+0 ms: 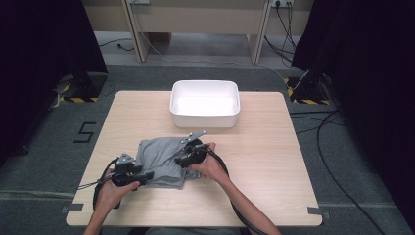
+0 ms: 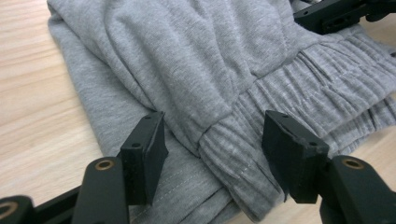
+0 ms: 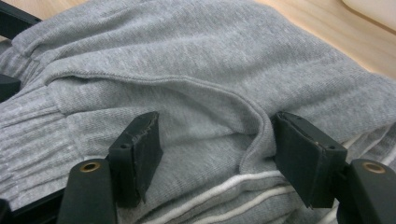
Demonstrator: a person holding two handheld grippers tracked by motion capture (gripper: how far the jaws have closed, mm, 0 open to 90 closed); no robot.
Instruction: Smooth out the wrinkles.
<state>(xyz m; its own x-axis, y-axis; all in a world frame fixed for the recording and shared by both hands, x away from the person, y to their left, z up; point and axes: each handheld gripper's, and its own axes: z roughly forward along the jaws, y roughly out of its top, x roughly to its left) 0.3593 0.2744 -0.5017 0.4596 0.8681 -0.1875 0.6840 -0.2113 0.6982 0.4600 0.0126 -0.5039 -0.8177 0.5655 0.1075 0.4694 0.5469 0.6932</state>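
Both grippers on grey garment (image 1: 161,161), near table's front edge
We see left gripper (image 2: 212,154) and right gripper (image 3: 217,156) jaws wide, straddling folds; wooden table (image 1: 264,161); white bin (image 1: 205,104) at far edge.

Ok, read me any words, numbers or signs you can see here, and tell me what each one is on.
"5": a dark number marked on the grey floor, left of the table.
The folded grey garment and the white tub carry no readable text.
The black-and-yellow stripes on the floor are hazard markings, not words.

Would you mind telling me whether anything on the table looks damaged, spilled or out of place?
Nothing stands out: the folded grey garment lies flat on the table, and the white bin sits upright behind it.
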